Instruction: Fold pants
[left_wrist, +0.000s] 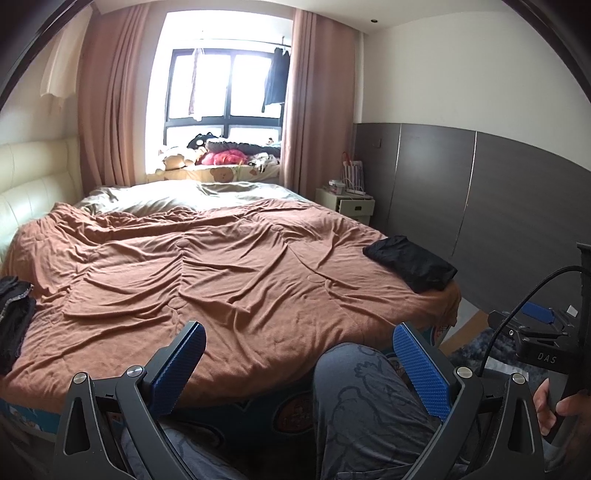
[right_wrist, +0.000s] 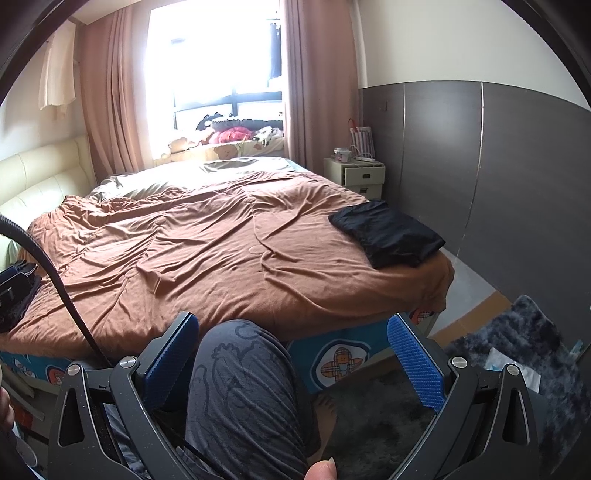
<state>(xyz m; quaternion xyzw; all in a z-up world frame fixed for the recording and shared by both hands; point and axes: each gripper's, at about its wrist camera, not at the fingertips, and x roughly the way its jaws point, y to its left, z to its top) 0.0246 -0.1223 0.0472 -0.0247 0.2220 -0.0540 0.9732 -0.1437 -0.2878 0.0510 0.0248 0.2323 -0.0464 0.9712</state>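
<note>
A folded black pair of pants (left_wrist: 410, 266) lies on the near right corner of the brown bedspread (left_wrist: 221, 266); it shows in the right wrist view too (right_wrist: 386, 233). A dark heap of clothing (left_wrist: 13, 317) lies at the bed's left edge, also in the right wrist view (right_wrist: 16, 291). My left gripper (left_wrist: 299, 365) is open and empty, held low in front of the bed above my knee. My right gripper (right_wrist: 295, 354) is open and empty, also off the bed's front edge. The right gripper shows at the right in the left wrist view (left_wrist: 532, 332).
A cream nightstand (right_wrist: 364, 177) stands by the grey panelled wall (right_wrist: 498, 177). A dark shaggy rug (right_wrist: 517, 369) with a plastic packet lies on the floor at right. A window ledge (left_wrist: 221, 162) holds stuffed toys. A cream headboard (left_wrist: 33, 181) is at left.
</note>
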